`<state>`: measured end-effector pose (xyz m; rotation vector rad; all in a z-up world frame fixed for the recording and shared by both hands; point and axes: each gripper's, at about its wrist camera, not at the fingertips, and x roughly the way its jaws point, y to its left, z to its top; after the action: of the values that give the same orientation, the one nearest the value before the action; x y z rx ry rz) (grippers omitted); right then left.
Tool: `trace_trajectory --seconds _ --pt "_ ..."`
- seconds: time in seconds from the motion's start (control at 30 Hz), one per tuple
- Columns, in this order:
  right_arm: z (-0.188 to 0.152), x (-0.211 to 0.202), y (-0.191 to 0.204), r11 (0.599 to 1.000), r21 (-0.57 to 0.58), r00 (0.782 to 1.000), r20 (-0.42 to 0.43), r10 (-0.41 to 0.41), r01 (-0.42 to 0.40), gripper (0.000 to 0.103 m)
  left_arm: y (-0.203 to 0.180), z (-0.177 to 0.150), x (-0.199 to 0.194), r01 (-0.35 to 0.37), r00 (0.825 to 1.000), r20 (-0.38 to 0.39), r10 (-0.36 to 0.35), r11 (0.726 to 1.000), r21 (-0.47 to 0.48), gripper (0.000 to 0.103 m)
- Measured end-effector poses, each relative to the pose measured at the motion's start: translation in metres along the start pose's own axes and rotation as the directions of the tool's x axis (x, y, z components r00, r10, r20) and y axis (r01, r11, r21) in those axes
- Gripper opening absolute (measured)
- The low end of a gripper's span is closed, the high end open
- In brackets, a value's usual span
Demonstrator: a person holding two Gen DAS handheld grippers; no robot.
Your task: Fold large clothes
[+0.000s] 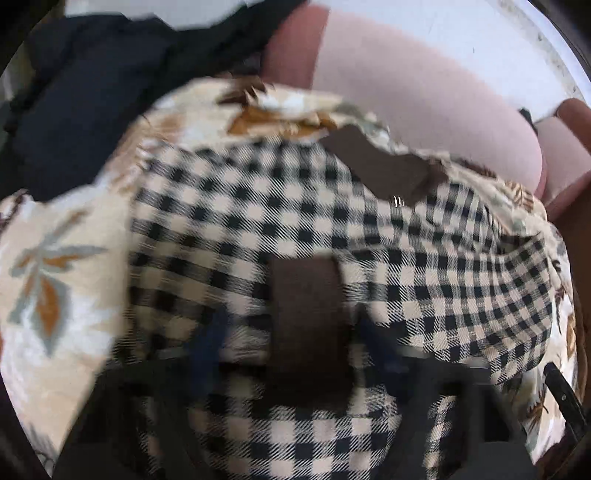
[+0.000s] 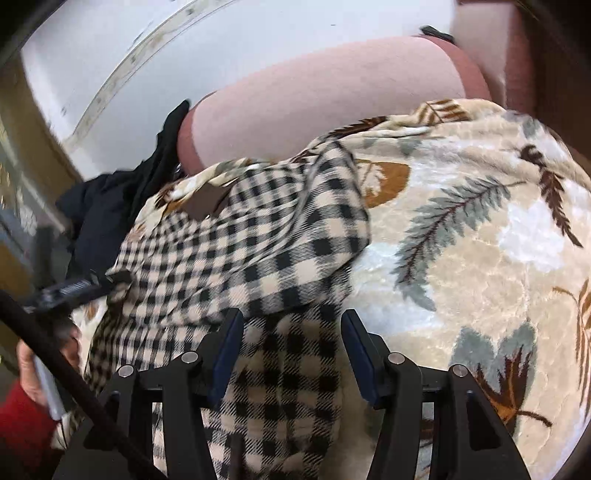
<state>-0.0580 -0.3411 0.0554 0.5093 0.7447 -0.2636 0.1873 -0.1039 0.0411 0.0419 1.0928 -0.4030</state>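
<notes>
Right wrist view: we see our checked shirt (image 2: pixel 258 251) lying on a leafy blanket (image 2: pixel 480 240), pink cushions (image 2: pixel 332 92) and a white wall (image 2: pixel 240 33) behind. Our right gripper (image 2: pixel 291 350) hangs loose. Our left gripper (image 1: pixel 295 343) pinches its brown patch (image 1: pixel 303 295).

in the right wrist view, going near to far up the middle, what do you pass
right tongs → checked garment → brown patch on it → leaf-print blanket edge → pink cushion → white wall
</notes>
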Motion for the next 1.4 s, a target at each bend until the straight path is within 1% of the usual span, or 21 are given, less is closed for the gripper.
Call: trace_trajectory --seconds 0.03,0.07,0.17,0.27,0.33,0.4,0.43,0.5,0.53,0.6,0.67,0.7,0.73,0.8,0.87,0.93,0.97,1.07,1.17,1.3,1.4 --pt "0.001 0.001 -0.002 1.000 0.003 1.000 0.001 -0.009 0.009 0.059 -0.005 0.000 0.005 0.029 0.999 -0.033 -0.029 1.000 0.010 0.010" --pt "0.002 0.003 -0.004 1.000 0.006 1.000 0.001 -0.015 0.015 0.059 -0.011 -0.001 0.004 0.052 0.998 -0.042 -0.051 0.998 0.026 0.005" --pt "0.006 0.010 -0.009 0.999 0.030 0.999 0.004 -0.038 0.038 0.059 -0.021 0.000 -0.015 0.028 1.000 0.011 -0.029 0.996 0.087 0.005" --pt "0.009 0.010 -0.014 0.998 0.043 0.999 0.025 -0.047 0.046 0.059 -0.012 0.018 -0.048 0.042 0.994 0.102 -0.049 0.997 0.068 0.005" --pt "0.015 0.011 -0.014 0.997 0.048 0.997 0.052 -0.054 0.052 0.059 0.005 0.038 -0.065 -0.014 0.985 0.173 0.009 0.999 0.031 0.005" --pt "0.024 0.016 -0.012 0.997 0.053 0.995 0.074 -0.063 0.059 0.059 0.025 0.054 -0.071 -0.091 0.974 0.206 0.090 0.996 -0.009 0.005" --pt "0.028 0.019 -0.011 0.997 0.061 0.995 0.078 -0.059 0.054 0.059 0.039 0.063 -0.067 -0.120 0.971 0.202 0.125 0.992 -0.038 0.005" --pt "0.032 0.029 -0.009 0.996 0.074 0.996 0.074 -0.047 0.041 0.059 0.060 0.071 -0.050 -0.128 0.978 0.154 0.138 0.989 -0.074 0.005" --pt "0.034 0.036 -0.006 0.997 0.067 0.997 0.066 -0.044 0.040 0.059 0.069 0.071 -0.037 -0.143 0.981 0.118 0.152 0.986 -0.082 0.005" --pt "0.036 0.049 0.002 0.998 0.034 0.997 0.051 -0.052 0.050 0.059 0.075 0.066 -0.020 -0.160 0.982 0.086 0.167 0.984 -0.074 0.006" --pt "0.036 0.062 0.009 0.999 -0.003 0.998 0.026 -0.054 0.054 0.059 0.078 0.060 -0.005 -0.185 0.980 0.069 0.189 0.981 -0.067 0.012" --pt "0.035 0.070 0.011 0.998 -0.017 0.998 0.003 -0.060 0.060 0.059 0.080 0.057 0.002 -0.200 0.977 0.064 0.204 0.977 -0.072 0.017" --pt "0.033 0.076 0.011 0.997 -0.023 0.997 -0.014 -0.080 0.079 0.059 0.082 0.056 0.008 -0.216 0.974 0.055 0.221 0.973 -0.080 0.029" --pt "0.029 0.086 0.005 0.993 -0.019 0.992 -0.047 -0.120 0.119 0.059 0.089 0.055 0.011 -0.234 0.970 0.040 0.239 0.967 -0.101 0.044" --pt "0.029 0.088 -0.004 0.993 0.020 0.991 -0.065 -0.114 0.116 0.059 0.098 0.060 0.004 -0.198 0.977 0.046 0.206 0.970 -0.140 0.045" --pt "0.032 0.081 -0.010 0.991 0.035 0.991 -0.046 -0.126 0.127 0.060 0.112 0.062 -0.013 -0.140 0.986 0.058 0.153 0.972 -0.188 0.047" --pt "0.034 0.076 -0.011 0.990 0.030 0.990 -0.035 -0.135 0.136 0.060 0.116 0.056 -0.026 -0.127 0.987 0.073 0.144 0.971 -0.202 0.047" --pt "0.035 0.056 -0.017 0.986 0.032 0.987 -0.009 -0.162 0.163 0.060 0.124 0.035 -0.056 -0.105 0.986 0.106 0.128 0.974 -0.199 0.055" --pt "0.030 0.038 -0.030 0.987 0.106 0.992 -0.040 -0.117 0.121 0.062 0.138 -0.003 -0.083 -0.078 0.988 0.118 0.102 0.978 -0.194 0.059" --pt "0.011 0.024 -0.050 0.969 0.240 0.992 -0.128 -0.019 0.049 0.064 0.163 -0.063 -0.101 -0.033 0.996 0.075 0.051 0.976 -0.217 0.061" --pt "-0.011 0.013 -0.055 0.958 0.284 0.984 -0.178 0.016 0.036 0.064 0.175 -0.107 -0.103 0.012 0.999 0.037 -0.003 0.972 -0.235 0.061"
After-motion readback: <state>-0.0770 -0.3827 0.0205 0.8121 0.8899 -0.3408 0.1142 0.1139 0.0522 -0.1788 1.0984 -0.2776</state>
